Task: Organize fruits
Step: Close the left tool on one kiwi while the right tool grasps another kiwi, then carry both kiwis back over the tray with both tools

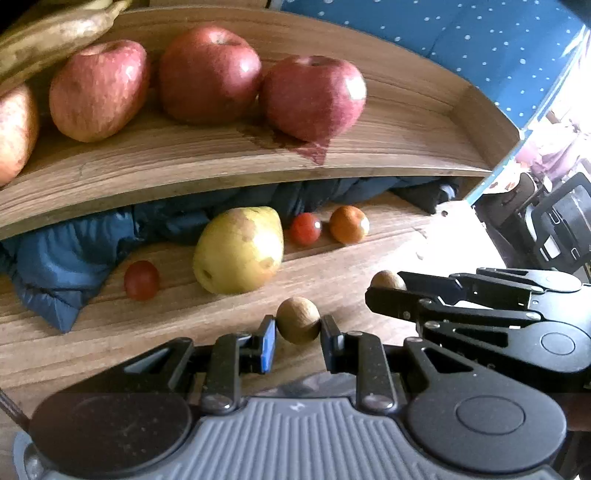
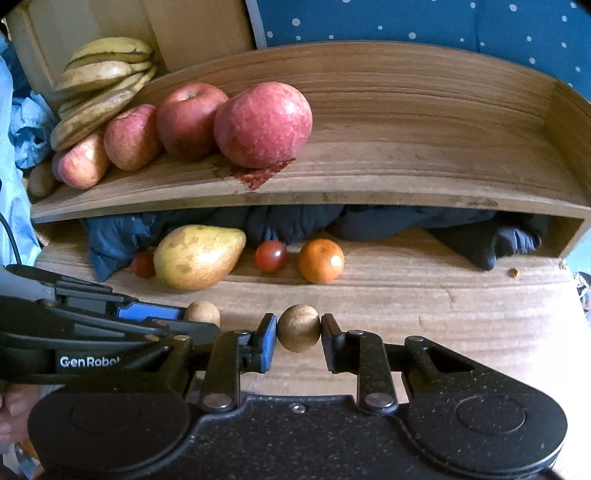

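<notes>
My left gripper (image 1: pixel 297 328) is shut on a small round brown fruit (image 1: pixel 298 320), held just above the wooden table. My right gripper (image 2: pixel 298 330) is shut on a second small brown fruit (image 2: pixel 298 328); it shows in the left wrist view (image 1: pixel 388 281) at the right. The left gripper's fruit shows in the right wrist view (image 2: pixel 202 313). Ahead on the table lie a yellow-green pear (image 1: pixel 240 250) (image 2: pixel 197 256), two cherry tomatoes (image 1: pixel 305 229) (image 1: pixel 141 280) and a small orange (image 1: pixel 348 224) (image 2: pixel 320 260). Several red apples (image 1: pixel 208 75) (image 2: pixel 263 123) sit on the wooden shelf (image 1: pixel 406 140) (image 2: pixel 424 177) above.
Bananas (image 2: pixel 105 77) lie at the shelf's left end. Dark blue cloth (image 1: pixel 55 266) (image 2: pixel 388 218) is bunched under the shelf behind the fruit. A blue dotted cloth (image 1: pixel 480 33) hangs behind. The table's right edge (image 1: pixel 480 236) is near.
</notes>
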{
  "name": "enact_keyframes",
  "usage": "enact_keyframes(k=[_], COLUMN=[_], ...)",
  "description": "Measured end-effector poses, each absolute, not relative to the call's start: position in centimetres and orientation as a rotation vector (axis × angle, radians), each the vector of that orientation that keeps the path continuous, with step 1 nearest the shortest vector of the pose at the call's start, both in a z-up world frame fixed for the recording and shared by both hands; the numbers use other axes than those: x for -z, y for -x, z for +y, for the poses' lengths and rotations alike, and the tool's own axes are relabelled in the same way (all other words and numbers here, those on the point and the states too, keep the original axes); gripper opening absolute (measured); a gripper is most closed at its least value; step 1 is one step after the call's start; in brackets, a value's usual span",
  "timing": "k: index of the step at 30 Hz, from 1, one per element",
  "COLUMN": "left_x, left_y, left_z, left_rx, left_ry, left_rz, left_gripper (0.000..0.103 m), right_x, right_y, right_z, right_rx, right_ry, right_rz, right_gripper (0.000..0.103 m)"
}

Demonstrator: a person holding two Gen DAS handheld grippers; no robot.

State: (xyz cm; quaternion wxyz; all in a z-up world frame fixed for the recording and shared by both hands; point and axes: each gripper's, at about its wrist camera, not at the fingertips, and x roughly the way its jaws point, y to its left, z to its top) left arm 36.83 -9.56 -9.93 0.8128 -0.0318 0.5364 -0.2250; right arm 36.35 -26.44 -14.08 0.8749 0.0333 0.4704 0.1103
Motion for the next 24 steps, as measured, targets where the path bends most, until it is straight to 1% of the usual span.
enact_keyframes(k=[13,24], left_x=[7.8,6.8], left_y=[-33.1,-29.7], left_z=[-9.5,-9.5], left_rx=[0.466,0.437], left_ry=[0.062,0.062], left_rz=[1.100,1.078], left_gripper=[0.028,0.028], right_x=[11.9,11.4], right_y=[-31.8,-27.9], right_z=[-27.0,-27.0], right_rx=[-0.234,-0.269], right_ry=[-0.080,-0.073], right_rz=[0.920,0.913], right_gripper=[0.028,0.028])
